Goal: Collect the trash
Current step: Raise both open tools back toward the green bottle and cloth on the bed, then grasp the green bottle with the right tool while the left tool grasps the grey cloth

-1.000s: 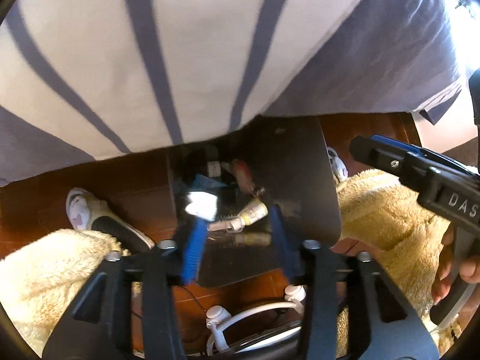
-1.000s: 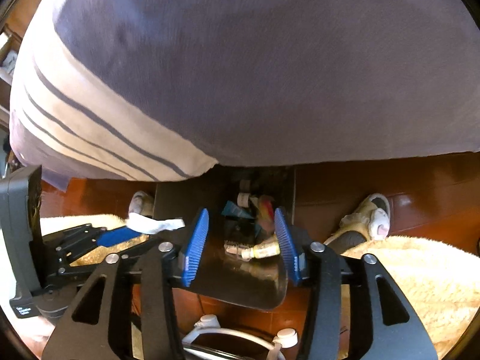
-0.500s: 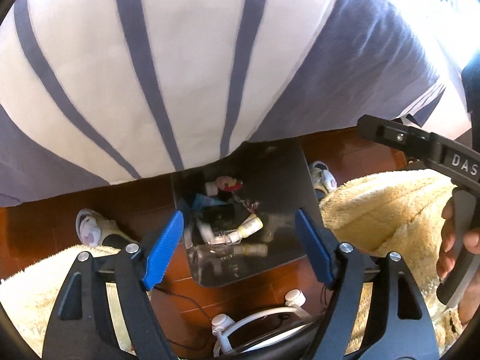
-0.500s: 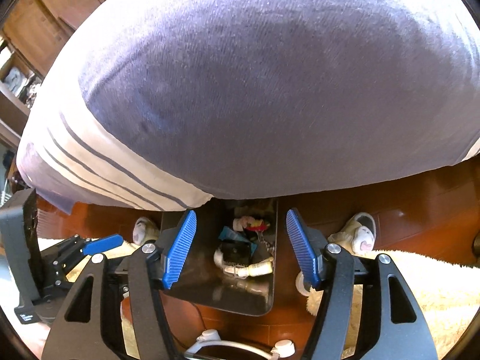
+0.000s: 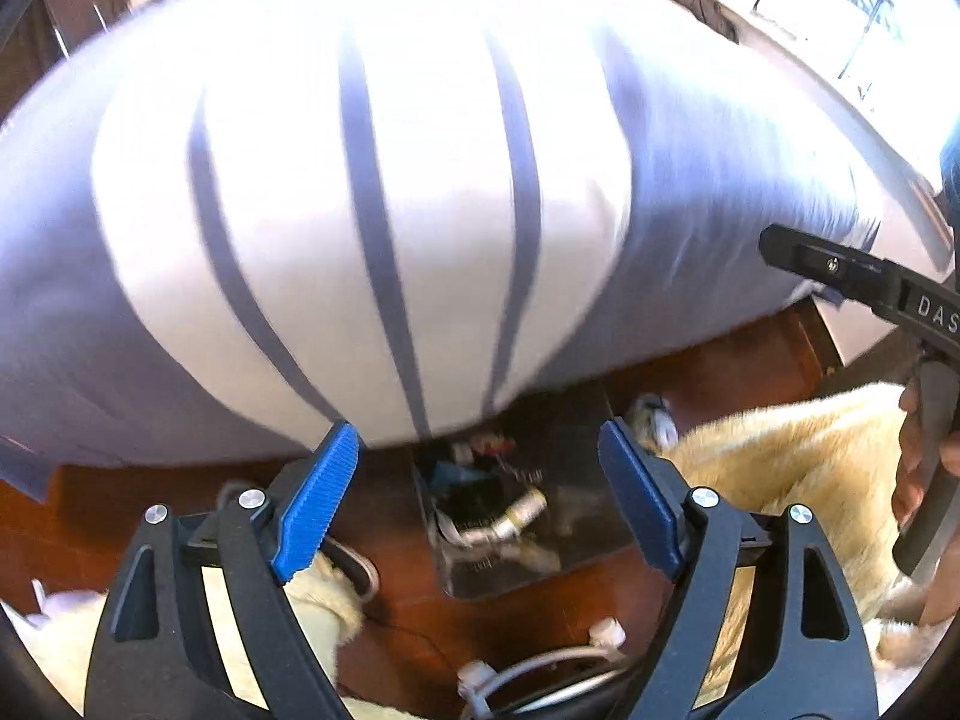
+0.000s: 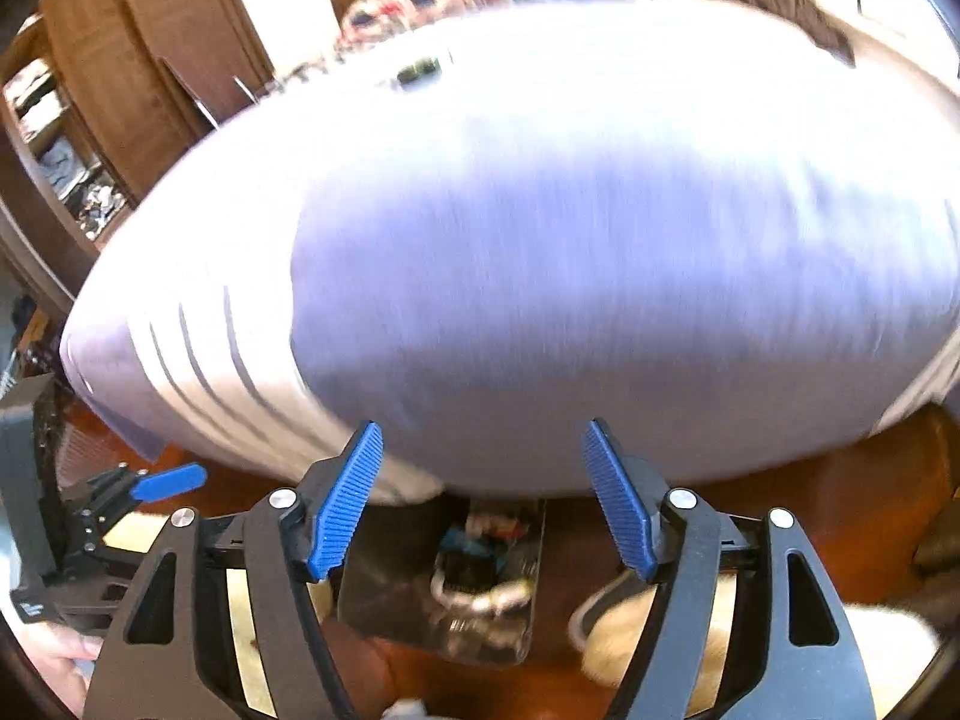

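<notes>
Your left gripper (image 5: 477,495) and right gripper (image 6: 483,495) are both spreading, nothing between the pads. The dark bin (image 5: 591,501) sits on the wooden floor (image 5: 390,516) below both, half under the striped bed cover's (image 5: 372,192) edge. Fluffy rug (image 5: 798,450) flanks it. Blurred tubes and scraps (image 5: 498,516) lie inside.

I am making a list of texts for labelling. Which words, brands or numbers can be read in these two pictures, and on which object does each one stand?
"DAS": white letters on the black body of the right gripper, cut off by the edge of the left wrist view.
Small items inside the dark bin: any print is too blurred to read.
Right wrist view: nothing readable; shelves and bedding are blurred.
</notes>
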